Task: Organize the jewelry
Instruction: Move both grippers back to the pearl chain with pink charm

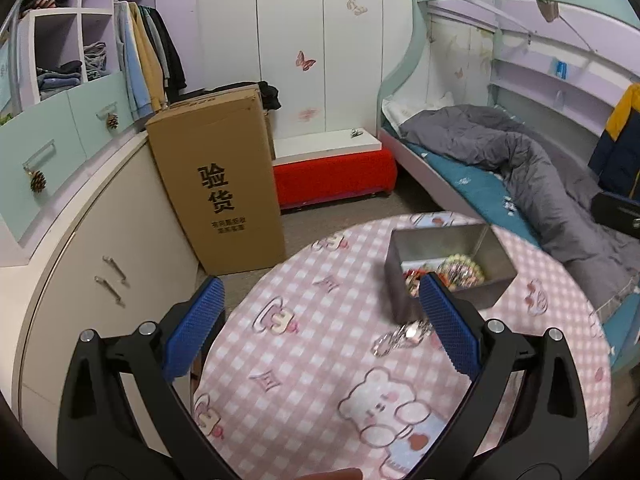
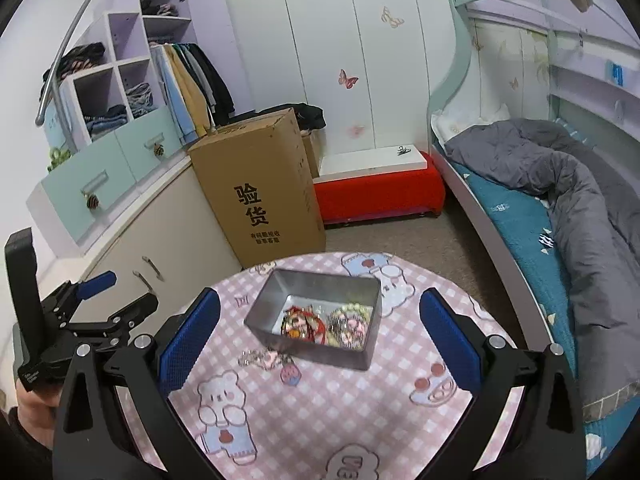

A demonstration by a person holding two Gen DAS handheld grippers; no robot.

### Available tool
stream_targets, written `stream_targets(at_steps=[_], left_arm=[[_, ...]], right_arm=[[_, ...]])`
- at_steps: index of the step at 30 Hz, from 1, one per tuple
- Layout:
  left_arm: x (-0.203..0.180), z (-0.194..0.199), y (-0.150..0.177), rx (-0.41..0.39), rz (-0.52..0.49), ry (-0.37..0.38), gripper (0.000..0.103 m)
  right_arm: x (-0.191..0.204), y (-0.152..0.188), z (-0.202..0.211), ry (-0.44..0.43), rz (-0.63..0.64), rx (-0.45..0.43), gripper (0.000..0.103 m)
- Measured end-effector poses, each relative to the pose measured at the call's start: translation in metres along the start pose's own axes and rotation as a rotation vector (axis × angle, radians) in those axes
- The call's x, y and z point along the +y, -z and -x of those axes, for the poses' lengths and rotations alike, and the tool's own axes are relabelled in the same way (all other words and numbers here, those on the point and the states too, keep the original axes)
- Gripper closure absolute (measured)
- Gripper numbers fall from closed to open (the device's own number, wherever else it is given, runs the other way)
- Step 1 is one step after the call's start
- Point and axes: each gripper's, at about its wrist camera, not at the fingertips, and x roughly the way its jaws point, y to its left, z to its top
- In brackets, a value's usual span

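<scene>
Right wrist view: your right gripper (image 2: 320,328) is spread wide and holds nothing. It hangs over the round table (image 2: 320,420) with the pink checked cloth. Between its blue fingers (image 2: 188,344) you see the metal tin (image 2: 320,320). The tin is a rectangle. Its long side runs from the near left to the far right, a bit tilted. Inside the tin lie a red trinket (image 2: 304,326) and a ring of pale beads (image 2: 350,326), side by side.

Just in front of the tin's near left corner a clear, shiny bracelet (image 2: 262,358) lies flat on the cloth. It stretches left to right. It looks close to the tin, but you cannot tell if it touches.

Left wrist view: your left gripper (image 1: 320,312) is wide apart too, and empty. Its left finger hangs past the table's edge. Its right finger (image 1: 448,324) is just beside the bracelet (image 1: 400,336), above it. The tin (image 1: 448,268) sits behind, blurry.

Your hand (image 2: 36,408) holds the left gripper (image 2: 116,300) at the left side of the right wrist view.
</scene>
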Motion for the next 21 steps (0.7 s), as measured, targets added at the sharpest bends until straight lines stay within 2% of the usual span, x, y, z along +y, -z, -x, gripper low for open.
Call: stream_targets(at_steps=[4, 7, 9, 12, 16, 21], left_arm=[[-0.003, -0.022, 0.028, 0.079, -0.040, 0.027, 0.007], [-0.003, -0.045, 0.048, 0.145, -0.062, 0.012, 0.007], [-0.003, -0.057, 0.055, 0.172, -0.058, 0.031, 0.007], [-0.007, -0.071, 0.062, 0.199, -0.064, 0.062, 0.007], [-0.018, -0.103, 0.073, 0.260, -0.122, 0.047, 0.007], [-0.025, -0.115, 0.069, 0.266, -0.138, 0.069, 0.007]], right_arm=[[0.004, 0.028, 0.006, -0.001, 0.005, 0.020, 0.007], [0.001, 0.049, 0.001, 0.000, -0.005, 0.070, 0.007], [-0.002, 0.064, -0.005, -0.006, -0.015, 0.117, 0.007], [-0.006, 0.080, -0.009, -0.005, -0.033, 0.157, 0.007], [-0.006, 0.094, -0.010, -0.010, -0.054, 0.182, 0.007], [-0.006, 0.103, -0.009, -0.014, -0.054, 0.201, 0.007]])
